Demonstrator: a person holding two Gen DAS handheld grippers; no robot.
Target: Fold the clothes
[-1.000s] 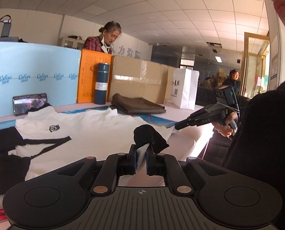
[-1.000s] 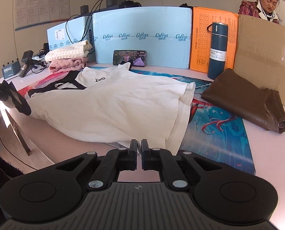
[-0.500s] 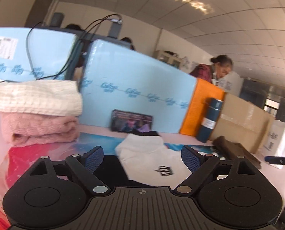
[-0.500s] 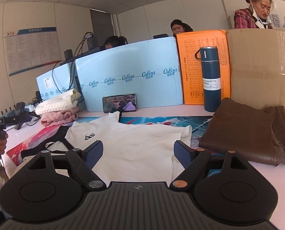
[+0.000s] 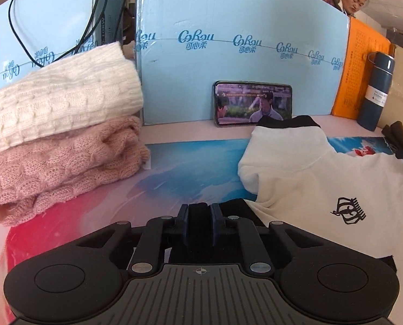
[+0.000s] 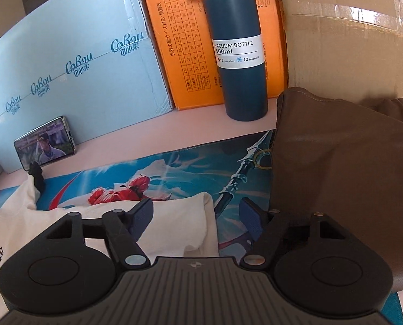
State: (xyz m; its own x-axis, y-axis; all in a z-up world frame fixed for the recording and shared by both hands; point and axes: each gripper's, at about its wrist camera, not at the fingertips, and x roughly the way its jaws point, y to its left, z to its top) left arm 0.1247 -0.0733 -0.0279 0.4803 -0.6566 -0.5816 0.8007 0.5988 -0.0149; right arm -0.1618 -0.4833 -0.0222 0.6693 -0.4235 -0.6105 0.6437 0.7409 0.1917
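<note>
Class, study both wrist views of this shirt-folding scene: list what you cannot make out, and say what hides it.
- Left wrist view: how much black sleeve the left tongs hold; their body covers the rest.
- Right wrist view: the white shirt hem under the open right tongs, hidden by the tool.
- Right wrist view: the brown garment runs off the right edge.
- Left wrist view: the vacuum bottle label print, too small to read.

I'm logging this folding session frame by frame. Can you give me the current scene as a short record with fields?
garment: white shirt with black trim, spread on the printed mat
left gripper: shut on the shirt's black sleeve
right gripper: open, over the shirt's corner
folded pile: cream sweater on pink sweater
other items: brown garment, vacuum bottle, phone
</note>
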